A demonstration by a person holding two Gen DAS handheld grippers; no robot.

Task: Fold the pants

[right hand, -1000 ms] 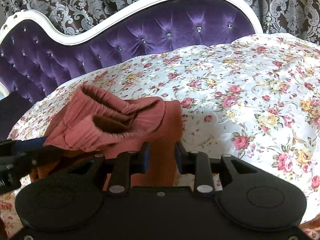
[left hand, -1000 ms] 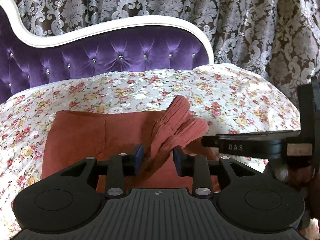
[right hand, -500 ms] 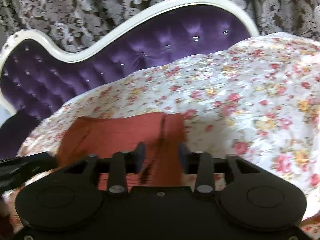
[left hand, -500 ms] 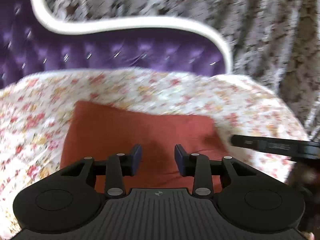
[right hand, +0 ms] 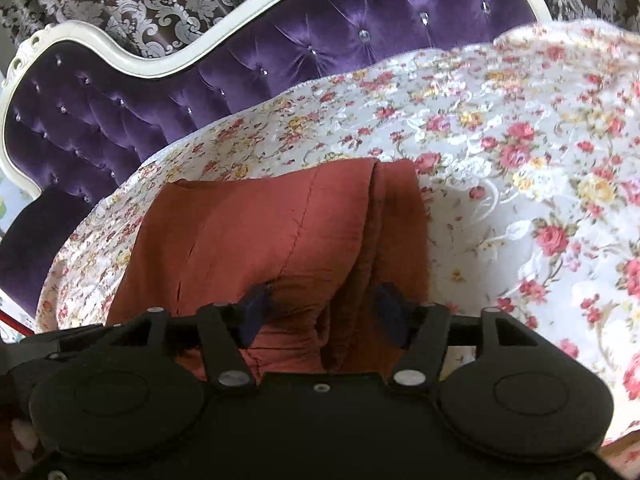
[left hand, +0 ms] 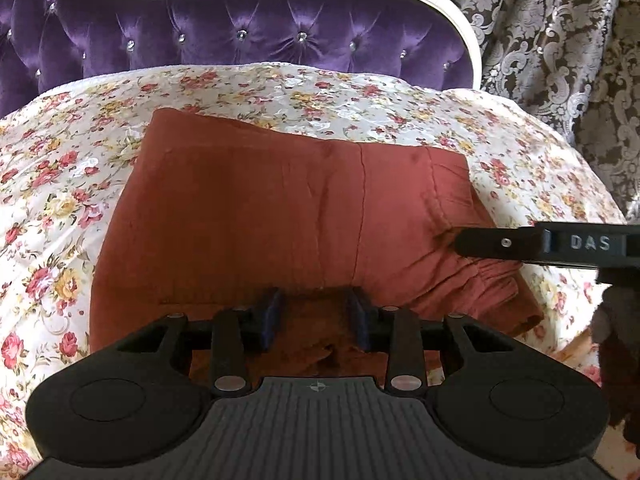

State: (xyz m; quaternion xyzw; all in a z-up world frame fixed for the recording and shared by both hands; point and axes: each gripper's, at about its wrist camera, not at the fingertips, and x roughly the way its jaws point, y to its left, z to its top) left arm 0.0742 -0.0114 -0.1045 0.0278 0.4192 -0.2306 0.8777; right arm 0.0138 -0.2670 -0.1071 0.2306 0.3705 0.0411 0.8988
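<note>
my left gripper (left hand: 316, 316): jaws apart, nothing pinched, at near edge of pants (left hand: 256, 216) | my right gripper (right hand: 320, 312): jaws spread wide, fabric bunched between them, not clamped | pants: rust-red, folded flat into a rectangle on floral bedspread (left hand: 60, 168) | purple tufted headboard (left hand: 240, 32) behind, damask curtain (left hand: 560, 40) beyond

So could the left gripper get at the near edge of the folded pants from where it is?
Probably yes. The left gripper is open right over the near edge of the pants, with nothing between them; the right gripper is off at their right end.
</note>
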